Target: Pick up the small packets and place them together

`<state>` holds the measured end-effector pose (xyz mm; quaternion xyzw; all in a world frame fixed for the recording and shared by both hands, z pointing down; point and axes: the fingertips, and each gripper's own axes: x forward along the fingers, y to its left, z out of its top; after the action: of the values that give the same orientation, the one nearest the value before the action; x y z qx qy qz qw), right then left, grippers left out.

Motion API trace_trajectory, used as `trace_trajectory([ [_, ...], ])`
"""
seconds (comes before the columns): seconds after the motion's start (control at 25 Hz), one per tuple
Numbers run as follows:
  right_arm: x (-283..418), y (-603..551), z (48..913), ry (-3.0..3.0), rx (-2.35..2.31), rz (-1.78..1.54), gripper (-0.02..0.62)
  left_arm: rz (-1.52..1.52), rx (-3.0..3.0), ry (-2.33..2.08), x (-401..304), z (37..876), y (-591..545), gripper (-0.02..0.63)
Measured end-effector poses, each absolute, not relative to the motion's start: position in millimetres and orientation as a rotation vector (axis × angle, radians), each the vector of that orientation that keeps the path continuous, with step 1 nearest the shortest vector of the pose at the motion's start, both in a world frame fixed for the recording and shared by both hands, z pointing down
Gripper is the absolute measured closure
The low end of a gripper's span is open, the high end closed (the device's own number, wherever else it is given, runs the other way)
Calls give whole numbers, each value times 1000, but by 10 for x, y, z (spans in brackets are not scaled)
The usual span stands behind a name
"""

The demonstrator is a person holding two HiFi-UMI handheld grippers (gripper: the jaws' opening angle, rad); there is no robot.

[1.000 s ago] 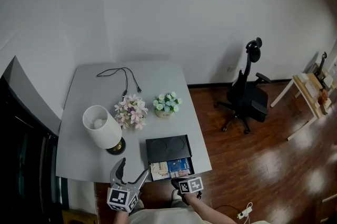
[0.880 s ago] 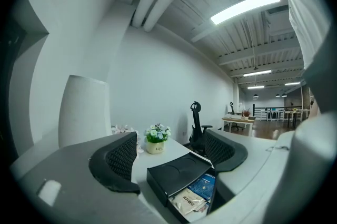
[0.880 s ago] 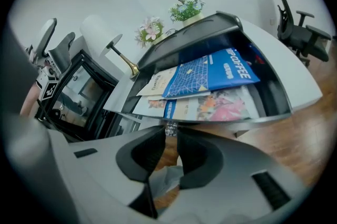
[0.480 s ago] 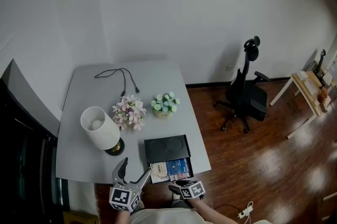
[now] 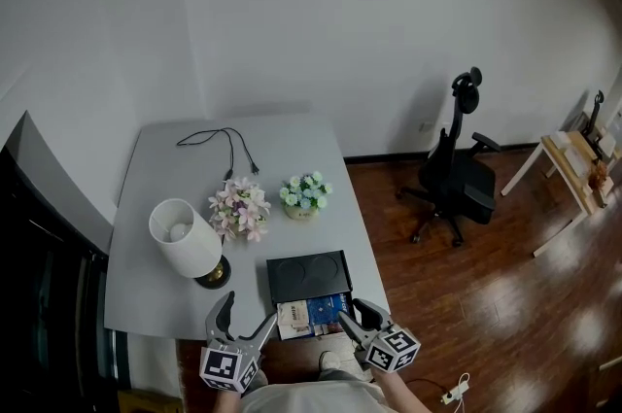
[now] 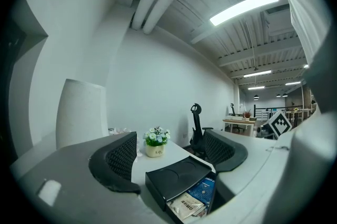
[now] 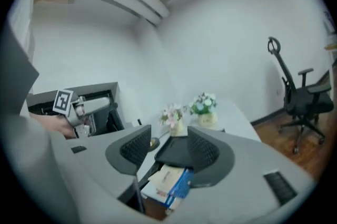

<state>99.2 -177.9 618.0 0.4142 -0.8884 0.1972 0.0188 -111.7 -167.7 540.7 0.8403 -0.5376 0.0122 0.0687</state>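
Note:
A black box sits at the table's front edge with its drawer pulled out toward me. In the drawer lie small packets, a beige one and a blue one; they also show in the left gripper view as beige packet and blue packet. My right gripper hovers at the drawer's right front corner. Its jaws are opening and the pads touch nothing; the packets lie below and beyond the tips. My left gripper stands open and empty, left of the drawer.
A white lamp stands at the table's front left, with pink flowers and a small flower pot behind the box. A black cable lies at the back. An office chair stands on the wooden floor to the right.
My right gripper has drawn back from the drawer to the right, and its jaws have spread apart. The left gripper has hardly moved.

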Motion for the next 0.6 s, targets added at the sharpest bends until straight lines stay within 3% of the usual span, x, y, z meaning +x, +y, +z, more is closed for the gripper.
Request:
trace_trajectory([
  [0.2, 963, -1982, 5384, -2910, 1372, 209, 364, 27, 2567, -1621, -1091, 5334, -1685, 218],
  [0.28, 846, -1982, 5208, -2944, 1309, 92, 313, 7, 2586, -1611, -1061, 5288, -1687, 218],
  [0.6, 569, -1953, 5030, -2940, 1094, -98, 311, 16, 2615, -1600, -993, 5240, -1703, 221],
])
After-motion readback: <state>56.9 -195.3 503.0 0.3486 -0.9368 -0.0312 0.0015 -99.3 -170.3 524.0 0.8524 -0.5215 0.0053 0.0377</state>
